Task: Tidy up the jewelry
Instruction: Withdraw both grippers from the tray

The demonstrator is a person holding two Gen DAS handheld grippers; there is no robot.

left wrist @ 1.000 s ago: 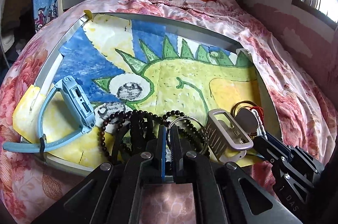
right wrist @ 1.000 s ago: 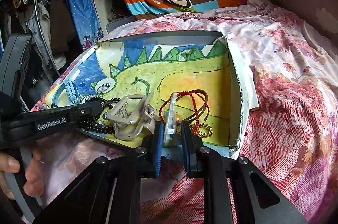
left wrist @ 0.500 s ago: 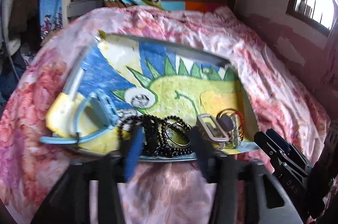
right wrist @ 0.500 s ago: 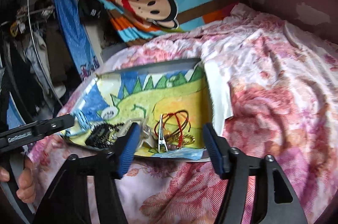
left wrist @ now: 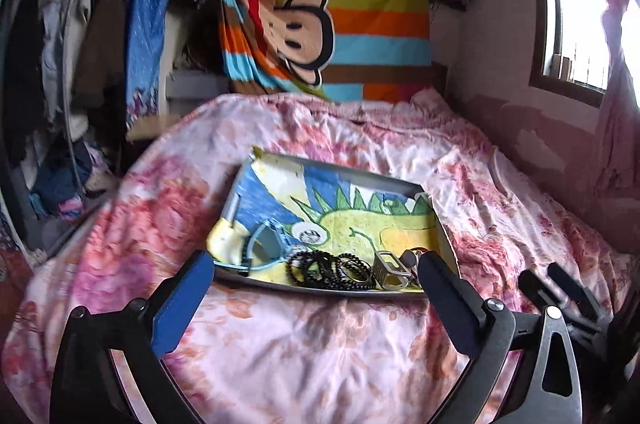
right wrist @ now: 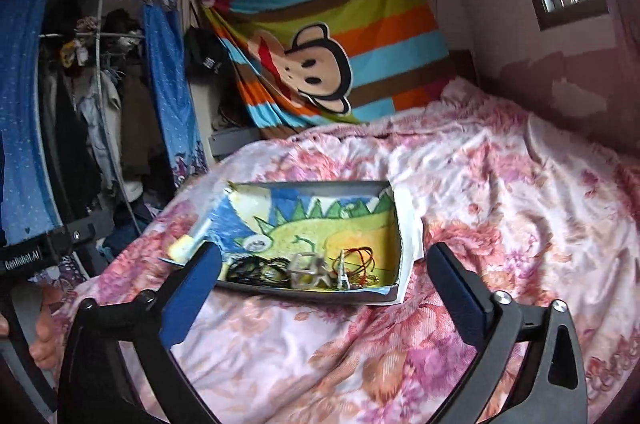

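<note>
Ahead at twelve o'clock of both grippers – left gripper (left wrist: 316, 288) and right gripper (right wrist: 320, 284), jaws just opened wide, nothing between them – the jewelry (left wrist: 352, 266) lies strung nine-to-three along the tray's (left wrist: 332, 174) near edge, about equally near each.

I count trays (left wrist: 400, 182): 1 | dinosaur drawings lining it (left wrist: 360, 224): 1 | blue watch straps (left wrist: 266, 248): 1 | black bead strings (left wrist: 320, 266): a tangle, can't split the number | beige hair claws (right wrist: 310, 270): 1 | red cords (right wrist: 362, 256): 1 loop cluster | grippers I see: 2, left (left wrist: 316, 298) and right (right wrist: 324, 298).
</note>
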